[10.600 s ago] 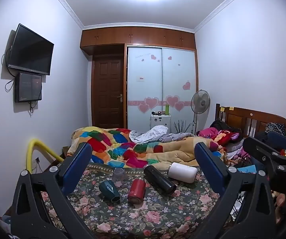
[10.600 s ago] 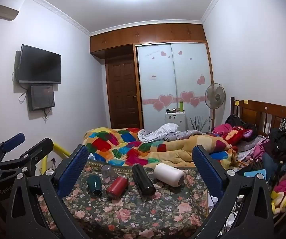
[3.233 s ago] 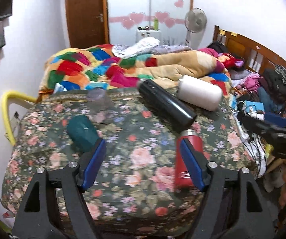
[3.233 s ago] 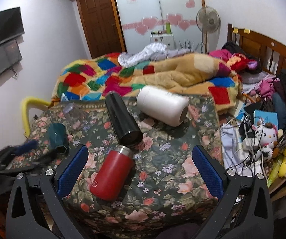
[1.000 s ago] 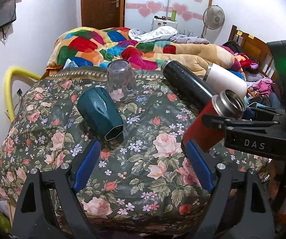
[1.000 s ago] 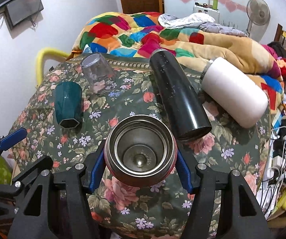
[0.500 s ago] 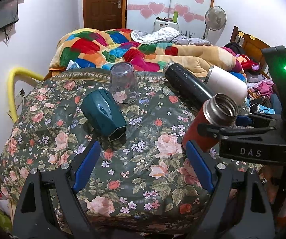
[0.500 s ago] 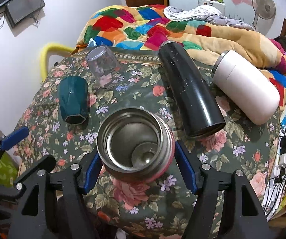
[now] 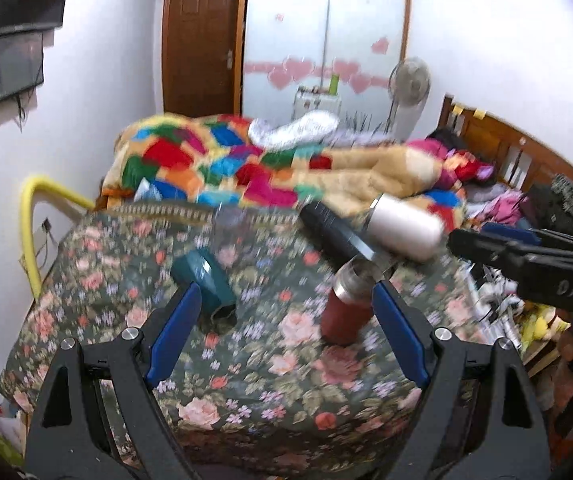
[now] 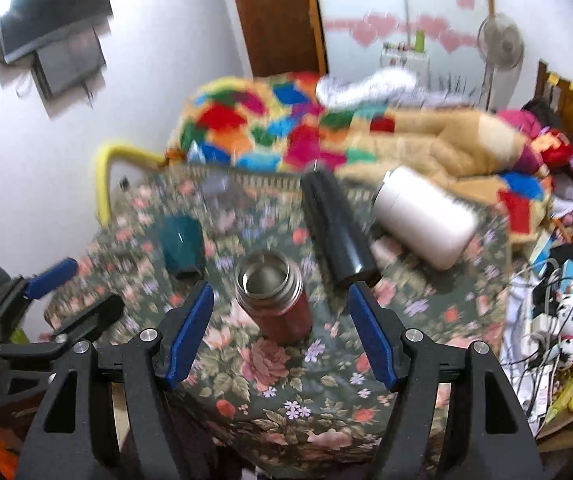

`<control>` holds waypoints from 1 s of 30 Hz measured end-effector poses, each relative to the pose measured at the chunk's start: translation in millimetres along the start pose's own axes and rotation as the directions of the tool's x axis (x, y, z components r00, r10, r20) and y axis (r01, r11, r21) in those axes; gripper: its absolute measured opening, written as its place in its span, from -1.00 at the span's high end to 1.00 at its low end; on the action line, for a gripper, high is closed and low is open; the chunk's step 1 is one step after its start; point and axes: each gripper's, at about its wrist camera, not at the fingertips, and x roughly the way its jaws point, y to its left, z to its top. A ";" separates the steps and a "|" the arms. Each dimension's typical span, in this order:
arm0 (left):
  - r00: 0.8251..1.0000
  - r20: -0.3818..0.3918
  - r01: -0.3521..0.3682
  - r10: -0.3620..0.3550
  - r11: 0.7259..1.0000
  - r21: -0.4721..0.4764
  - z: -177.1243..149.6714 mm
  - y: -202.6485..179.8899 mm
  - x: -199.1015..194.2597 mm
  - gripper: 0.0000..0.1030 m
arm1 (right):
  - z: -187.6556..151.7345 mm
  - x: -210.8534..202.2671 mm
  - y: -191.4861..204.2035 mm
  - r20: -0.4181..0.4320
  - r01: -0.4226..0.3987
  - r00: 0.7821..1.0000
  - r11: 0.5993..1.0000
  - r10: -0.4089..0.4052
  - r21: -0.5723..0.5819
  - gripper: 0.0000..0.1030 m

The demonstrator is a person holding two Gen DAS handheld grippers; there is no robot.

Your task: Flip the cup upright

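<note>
red cup [image 10: 274, 300] now released, upright on floral bench [image 10: 326, 392] | right claw [image 10: 282, 332] backed off, spread | left claw [image 9: 286, 336] spread, empty

The table's cloth [image 10: 326, 392] is dark green, printed all over with pink and red roses and small lilac flowers. On it the flask [image 10: 282, 312] shows a red body and a bare steel neck; the cup [image 10: 180, 246] is deep teal, the long bottle [image 10: 336, 232] glossy black, the wide bottle [image 10: 426, 220] plain white. Both grippers — left [image 9: 284, 332] and right [image 10: 282, 334] — are black with blue pads [image 10: 188, 332]. Behind, the quilt [image 10: 270, 128] is a patchwork of red, blue, green, orange and pink — beside a tan blanket [image 10: 446, 136]. The bent pipe [image 10: 104, 176] is yellow, and the pale wardrobe doors [image 9: 326, 40] carry pink hearts.
</note>
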 end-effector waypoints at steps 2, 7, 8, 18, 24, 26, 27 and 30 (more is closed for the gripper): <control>0.998 0.060 0.015 -0.015 1.000 0.005 9.2 -7.5 -23.0 -0.70 | 4.4 -30.3 3.0 0.088 0.017 0.996 1.000 -0.017 -0.003 -0.29; 0.975 0.223 0.011 -0.015 1.000 0.019 25.9 -24.4 -87.5 -0.73 | 2.9 -109.5 9.6 0.311 0.038 0.950 0.999 -0.036 -0.002 -0.29; 0.968 0.252 0.011 -0.015 1.000 0.020 27.7 -26.8 -99.0 -0.74 | 0.4 -123.6 13.1 0.352 0.048 0.935 0.999 -0.043 -0.003 -0.29; 0.895 0.442 -0.078 0.056 0.996 0.032 16.5 -45.5 -173.6 -0.98 | -18.3 -173.8 40.9 0.554 0.143 0.822 0.990 -0.130 0.021 -0.66; 0.896 0.441 -0.072 0.054 0.997 0.023 11.0 -45.5 -178.9 -1.00 | -27.4 -178.5 42.1 0.566 0.195 0.803 0.980 -0.185 0.044 -1.00; 0.898 0.437 -0.067 0.052 0.998 0.018 9.5 -46.5 -179.0 -1.00 | -30.5 -179.5 41.6 0.566 0.207 0.801 0.977 -0.193 0.040 -1.00; 0.899 0.436 -0.064 0.051 0.998 0.017 9.7 -45.8 -178.3 -1.00 | -30.9 -179.6 41.3 0.565 0.209 0.802 0.977 -0.194 0.038 -1.00; 0.898 0.436 -0.065 0.051 0.998 0.017 8.8 -46.3 -179.7 -1.00 | -35.2 -182.8 40.6 0.560 0.204 0.807 0.978 -0.189 0.036 -1.00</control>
